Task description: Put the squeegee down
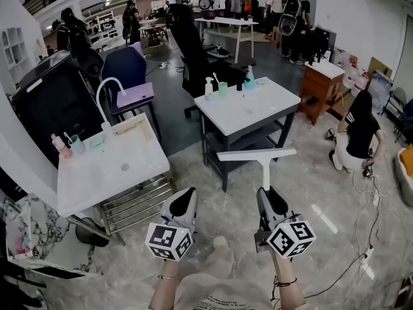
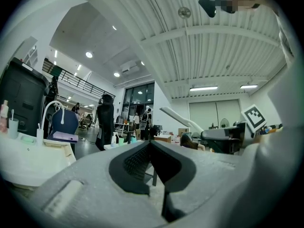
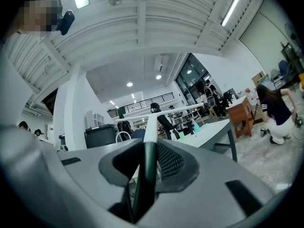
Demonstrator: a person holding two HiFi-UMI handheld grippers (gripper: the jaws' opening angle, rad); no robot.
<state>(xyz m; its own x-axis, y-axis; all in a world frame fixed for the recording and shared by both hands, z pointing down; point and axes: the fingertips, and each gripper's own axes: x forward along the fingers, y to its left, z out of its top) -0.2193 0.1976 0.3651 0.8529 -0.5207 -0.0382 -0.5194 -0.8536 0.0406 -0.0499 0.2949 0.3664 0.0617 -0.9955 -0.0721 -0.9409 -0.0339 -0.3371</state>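
Note:
The squeegee (image 1: pixel 258 155) is white and T-shaped, with its blade held level above the floor in front of the white table (image 1: pixel 277 105). My right gripper (image 1: pixel 266 192) is shut on the squeegee's dark handle. In the right gripper view the handle (image 3: pixel 148 163) stands between the pads and the white shaft rises to the blade (image 3: pixel 159 112). My left gripper (image 1: pixel 185 201) hovers beside it to the left, shut with nothing in it. In the left gripper view its pads (image 2: pixel 137 161) meet at the tip, and the squeegee (image 2: pixel 183 120) shows off to the right.
A white sink counter (image 1: pixel 129 173) with a faucet and small bottles stands at the left, over a metal rack. Spray bottles and cups sit at the white table's far edge. A person (image 1: pixel 358 133) crouches on the floor at the right, near a wooden cabinet (image 1: pixel 321 86). Cables lie at the lower right.

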